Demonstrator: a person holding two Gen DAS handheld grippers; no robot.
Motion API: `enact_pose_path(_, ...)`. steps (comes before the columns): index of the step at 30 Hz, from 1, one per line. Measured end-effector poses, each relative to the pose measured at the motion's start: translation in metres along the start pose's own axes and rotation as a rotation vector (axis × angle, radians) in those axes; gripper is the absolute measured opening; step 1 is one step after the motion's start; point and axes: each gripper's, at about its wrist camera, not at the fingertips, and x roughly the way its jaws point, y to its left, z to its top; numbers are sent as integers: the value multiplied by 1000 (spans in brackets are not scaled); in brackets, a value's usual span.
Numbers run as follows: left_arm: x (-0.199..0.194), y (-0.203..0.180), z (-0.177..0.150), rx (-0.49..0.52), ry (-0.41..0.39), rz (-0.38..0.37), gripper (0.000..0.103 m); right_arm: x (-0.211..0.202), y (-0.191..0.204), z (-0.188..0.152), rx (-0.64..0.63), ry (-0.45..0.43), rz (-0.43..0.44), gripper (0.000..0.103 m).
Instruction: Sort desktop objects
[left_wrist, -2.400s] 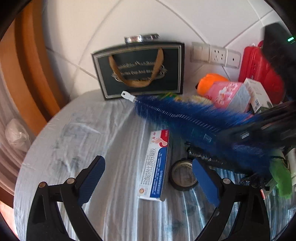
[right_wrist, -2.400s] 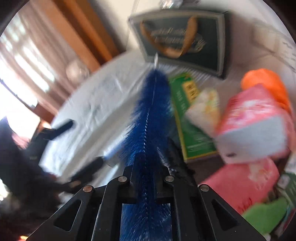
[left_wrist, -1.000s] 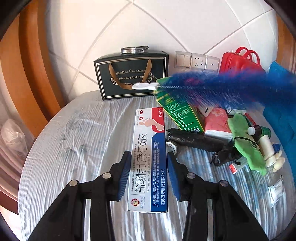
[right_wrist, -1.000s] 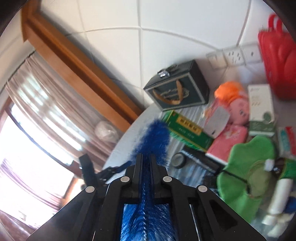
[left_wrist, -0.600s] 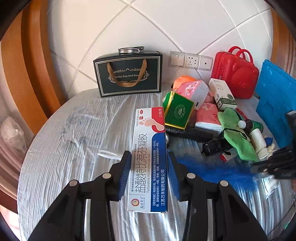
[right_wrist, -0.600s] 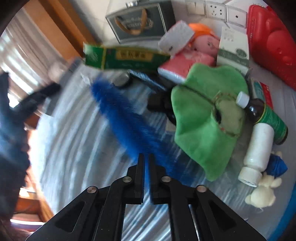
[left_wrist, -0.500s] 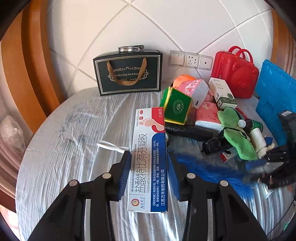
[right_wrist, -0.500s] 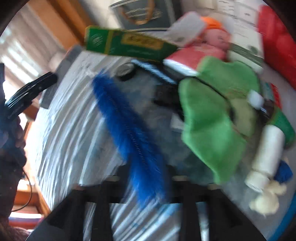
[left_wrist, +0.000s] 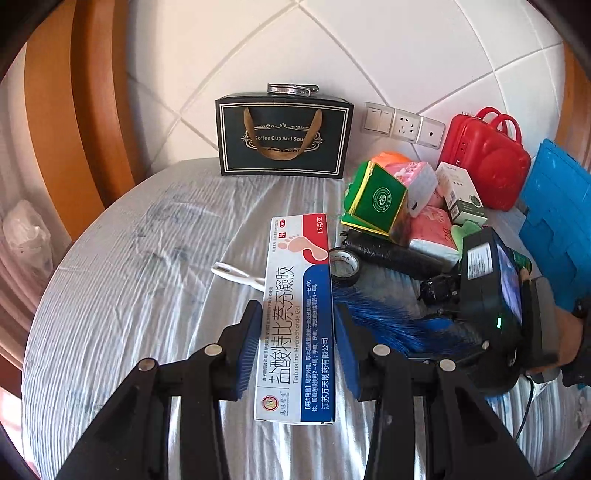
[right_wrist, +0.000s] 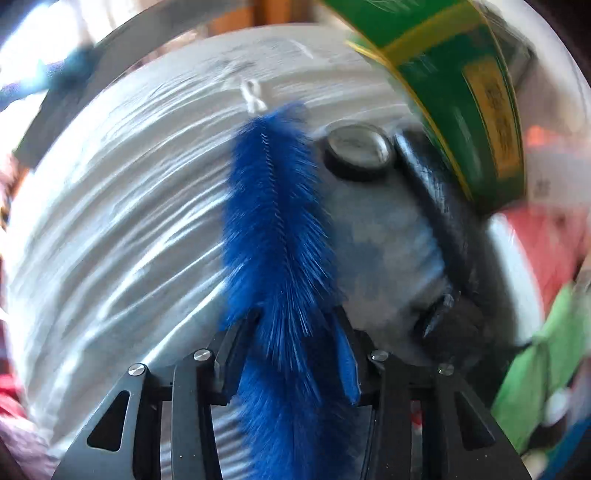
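White diagonal wall tiles rise behind the round table (left_wrist: 122, 280), which is covered with a crinkled pale blue-grey cloth. A dark green gift bag with gold rope handles (left_wrist: 282, 134) stands at the far edge against the wall; I take it as my landmark.

My left gripper (left_wrist: 297, 341) is clamped on a long white, red and blue ointment carton with a footprint logo (left_wrist: 297, 317), its blue pads pressing both long sides. The carton points toward the gift bag, on the near side of it.

To the right of the carton, a fluffy blue bottle brush with a twisted wire core (right_wrist: 279, 236) lies across the cloth, its white plastic handle (left_wrist: 236, 274) poking out on the carton's left, nearer the bag. My right gripper (right_wrist: 291, 343) sits over the brush's far end with the bristles between its jaws, which are closing; the pads look close to the bristles but not pressed into them.

A black roll of tape (left_wrist: 344, 263) lies just beside the brush. Right of the gift bag, a green and yellow box (left_wrist: 376, 201) tilts on a pile of pink tissue packs (left_wrist: 430, 230), and further right stand a red toy suitcase (left_wrist: 485, 158) and a blue plastic crate (left_wrist: 557, 218).
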Motion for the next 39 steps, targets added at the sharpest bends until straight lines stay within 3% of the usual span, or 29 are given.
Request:
enact_pose_path(1,0,0,0,0,1,3,39,0,3,2,-11,6,-7,18)
enact_pose_path(2,-1,0,0,0,3,13,39,0,4,5,1,24,-6,12)
enact_pose_path(3,-1,1,0,1,4,18,39,-2,6,5,3,27,-9,12)
enact_pose_path(5,-6,2,0,4,-5,22,39,-12,-4,4,119,2,124,11)
enact_pose_path(7,-15,3,1,5,-19,36,39,-31,-12,1,210,-59,188,11)
enact_pose_path(14,-62,-5,15,46,-101,54,39,-128,-23,-20,337,-296,109,1)
enact_pose_path(16,-73,-11,17,63,-124,42,39,-146,-20,-26,318,-307,40,1)
enact_pose_path(18,-77,-16,18,65,-124,34,39,-143,-21,-23,343,-263,65,1)
enact_pose_path(21,-80,-23,15,69,-113,16,39,-120,-27,-38,401,-167,120,5)
enact_pose_path(22,-82,-26,13,75,-114,10,39,-110,-28,-46,432,-135,144,13)
enact_pose_path(23,-83,-29,12,80,-113,8,39,-99,-31,-53,473,-115,165,32)
enact_pose_path(25,-85,-32,8,86,-110,1,39,-78,-36,-63,529,-86,195,54)
enact_pose_path(27,-85,-33,5,82,-112,2,39,-70,-34,-69,553,-100,183,54)
enact_pose_path(30,-84,-31,1,70,-103,3,39,-62,-24,-64,472,-154,16,54)
enact_pose_path(33,-82,-27,-5,62,-93,0,39,-62,-28,-65,486,-208,-8,53)
enact_pose_path(37,-76,-22,-6,41,-86,-5,39,-35,-39,-51,441,-160,-29,53)
enact_pose_path(39,-72,-18,-5,31,-80,-10,39,-22,-31,-47,381,-135,-108,53)
